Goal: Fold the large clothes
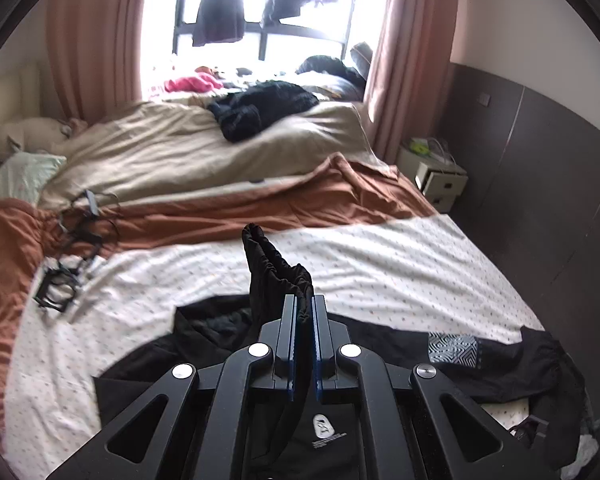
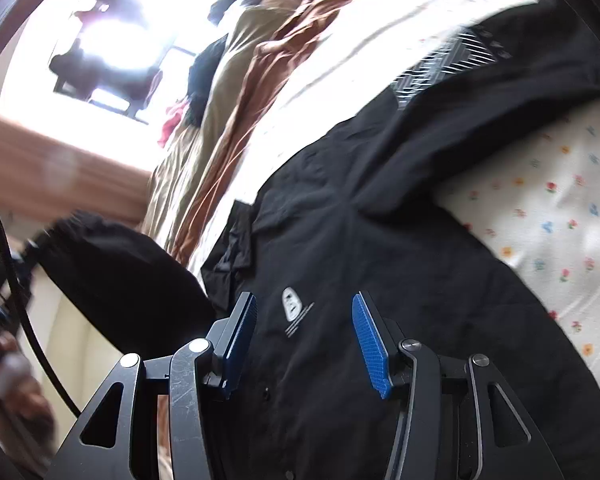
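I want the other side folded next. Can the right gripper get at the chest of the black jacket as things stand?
Probably yes. The right gripper is open and hangs right above the black jacket near its white logo, with nothing between. The left gripper holds a sleeve off to the side.

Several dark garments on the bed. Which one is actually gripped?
The black shirt with the small white chest logo, nearest the camera: left gripper pinches its raised fabric. The dark pile near the window lies untouched.
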`<state>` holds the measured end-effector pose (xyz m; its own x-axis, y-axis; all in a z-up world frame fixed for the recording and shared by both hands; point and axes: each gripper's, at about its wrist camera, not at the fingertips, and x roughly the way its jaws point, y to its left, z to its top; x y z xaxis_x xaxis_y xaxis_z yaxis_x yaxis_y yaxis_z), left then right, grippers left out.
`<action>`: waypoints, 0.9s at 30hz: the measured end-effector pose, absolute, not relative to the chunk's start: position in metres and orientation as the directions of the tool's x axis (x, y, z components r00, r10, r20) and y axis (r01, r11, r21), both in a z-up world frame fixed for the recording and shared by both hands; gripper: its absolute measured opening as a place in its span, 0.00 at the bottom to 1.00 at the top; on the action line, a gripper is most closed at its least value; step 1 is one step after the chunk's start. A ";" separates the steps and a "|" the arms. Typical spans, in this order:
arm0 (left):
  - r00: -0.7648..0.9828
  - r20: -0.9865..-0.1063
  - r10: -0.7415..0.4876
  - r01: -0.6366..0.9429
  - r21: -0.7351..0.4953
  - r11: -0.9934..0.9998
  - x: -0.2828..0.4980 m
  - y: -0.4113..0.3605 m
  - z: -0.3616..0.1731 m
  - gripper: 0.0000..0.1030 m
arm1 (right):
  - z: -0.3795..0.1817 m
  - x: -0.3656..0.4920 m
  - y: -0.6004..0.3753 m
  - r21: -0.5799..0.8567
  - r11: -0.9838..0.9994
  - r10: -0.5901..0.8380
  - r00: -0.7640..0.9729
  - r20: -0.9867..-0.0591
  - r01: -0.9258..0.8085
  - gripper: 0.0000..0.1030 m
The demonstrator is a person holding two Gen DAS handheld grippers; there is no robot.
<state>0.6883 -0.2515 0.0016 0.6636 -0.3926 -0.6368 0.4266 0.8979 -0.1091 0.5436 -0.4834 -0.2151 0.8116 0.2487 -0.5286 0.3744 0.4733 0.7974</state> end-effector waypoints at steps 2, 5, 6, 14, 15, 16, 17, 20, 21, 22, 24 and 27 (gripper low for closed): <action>0.634 -0.660 -0.403 0.440 -0.120 0.890 0.689 -0.260 -0.020 0.06 | -0.218 0.541 -0.488 0.805 0.450 0.240 0.816 -0.525 0.386 0.49; 0.560 -0.704 -0.437 0.462 -0.173 0.870 0.694 -0.272 -0.050 0.07 | -0.222 0.537 -0.494 0.818 0.416 0.231 0.823 -0.518 0.398 0.49; 0.533 -0.717 -0.449 0.468 -0.193 0.863 0.696 -0.277 -0.059 0.11 | -0.222 0.537 -0.494 0.820 0.411 0.231 0.825 -0.516 0.398 0.49; 0.428 -0.680 -0.595 0.478 -0.389 0.788 0.678 -0.260 -0.084 0.96 | -0.224 0.530 -0.503 0.822 0.386 0.198 0.833 -0.516 0.417 0.49; 0.433 -0.678 -0.594 0.474 -0.390 0.790 0.675 -0.254 -0.081 0.96 | -0.225 0.531 -0.503 0.820 0.388 0.197 0.831 -0.520 0.421 0.49; 0.449 -0.674 -0.587 0.463 -0.387 0.798 0.670 -0.244 -0.078 0.96 | -0.227 0.531 -0.502 0.819 0.389 0.199 0.829 -0.523 0.423 0.49; 0.477 -0.667 -0.572 0.444 -0.379 0.812 0.664 -0.233 -0.076 0.96 | -0.228 0.532 -0.502 0.818 0.389 0.200 0.828 -0.524 0.424 0.49; 0.550 -0.642 -0.534 0.399 -0.360 0.843 0.649 -0.197 -0.077 0.96 | -0.236 0.536 -0.497 0.805 0.404 0.209 0.814 -0.543 0.434 0.49; 0.561 -0.646 -0.518 0.385 -0.351 0.854 0.646 -0.187 -0.080 0.96 | -0.238 0.539 -0.495 0.804 0.406 0.216 0.809 -0.546 0.435 0.49; 0.569 -0.656 -0.496 0.366 -0.339 0.867 0.644 -0.175 -0.086 0.96 | -0.244 0.543 -0.491 0.812 0.400 0.242 0.806 -0.541 0.425 0.49; 0.579 -0.681 -0.449 0.324 -0.313 0.893 0.641 -0.151 -0.098 0.92 | -0.251 0.553 -0.486 0.827 0.381 0.288 0.797 -0.531 0.414 0.49; 0.589 -0.717 -0.374 0.259 -0.271 0.927 0.639 -0.114 -0.115 0.80 | -0.258 0.563 -0.478 0.821 0.392 0.309 0.782 -0.542 0.415 0.48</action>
